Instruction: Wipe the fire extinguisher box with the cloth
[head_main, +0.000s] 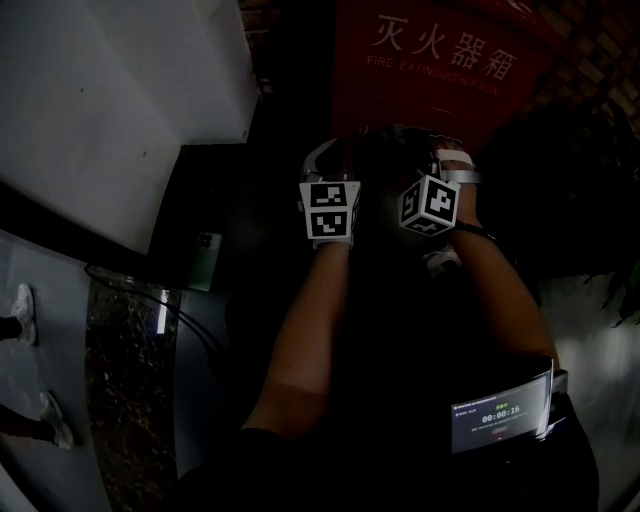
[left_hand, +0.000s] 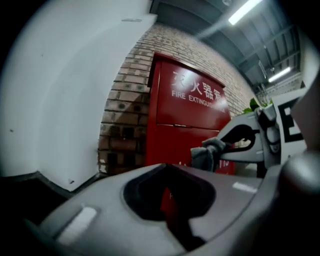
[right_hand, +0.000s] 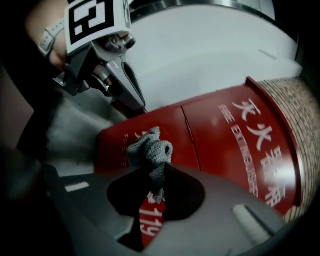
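Note:
The red fire extinguisher box (head_main: 440, 60) with white lettering stands against the brick wall straight ahead. It also fills the middle of the left gripper view (left_hand: 185, 115) and the right gripper view (right_hand: 225, 135). My right gripper (right_hand: 157, 167) is shut on a bunched grey cloth (right_hand: 150, 147), held a short way in front of the box's lower panel. From the left gripper view the cloth (left_hand: 207, 152) shows in that gripper's tip. My left gripper (left_hand: 166, 167) is shut with nothing in it, beside the right one. Both marker cubes (head_main: 330, 210) (head_main: 430, 205) sit side by side below the box.
A white wall (head_main: 120, 100) runs along the left, and brick (left_hand: 125, 110) shows beside the box. A phone-like device (head_main: 205, 260) and a cable (head_main: 150, 295) lie on a dark ledge at the left. Green leaves (head_main: 625, 290) are at the right. A small timer screen (head_main: 500, 410) hangs on the person.

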